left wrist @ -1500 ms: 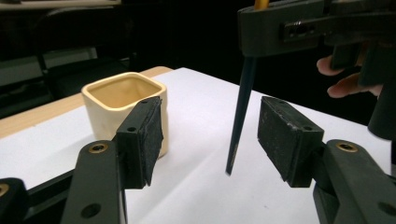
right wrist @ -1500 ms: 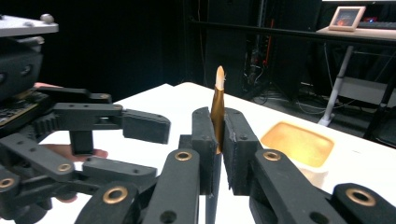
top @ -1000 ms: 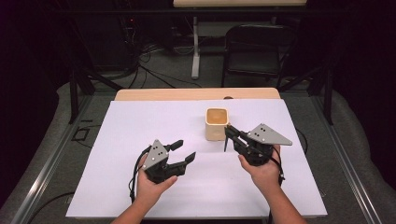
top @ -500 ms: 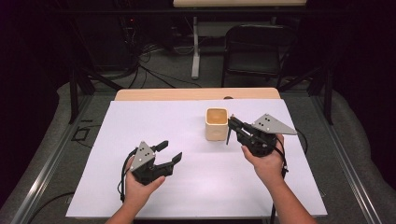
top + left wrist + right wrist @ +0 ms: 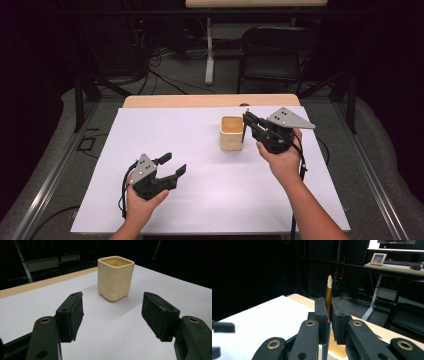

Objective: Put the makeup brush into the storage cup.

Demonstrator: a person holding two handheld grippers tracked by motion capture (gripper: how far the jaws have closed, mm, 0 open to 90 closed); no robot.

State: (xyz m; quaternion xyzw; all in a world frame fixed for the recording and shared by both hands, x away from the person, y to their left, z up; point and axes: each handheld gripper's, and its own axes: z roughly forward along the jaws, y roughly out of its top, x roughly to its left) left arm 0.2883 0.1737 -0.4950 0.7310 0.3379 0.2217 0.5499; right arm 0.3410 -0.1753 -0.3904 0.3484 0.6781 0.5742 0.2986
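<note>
Cream cup (image 5: 232, 133) just left of right hand-held gripper (image 5: 246, 121) — clamped on brown stick (image 5: 328, 296).

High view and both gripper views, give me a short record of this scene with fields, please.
surface: white sheet on the table
cup: cream square cup, upright
right gripper: shut on the cup's right wall, at the rim
left gripper: open, nothing between its pads, apart from the cup, facing it
background: black folding chair beyond the table

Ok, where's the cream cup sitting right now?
In the high view the cream cup stands upright on the white table cover, right of centre toward the far edge, its right rim pinched by the right gripper, with the left gripper nearer and to its left.
</note>
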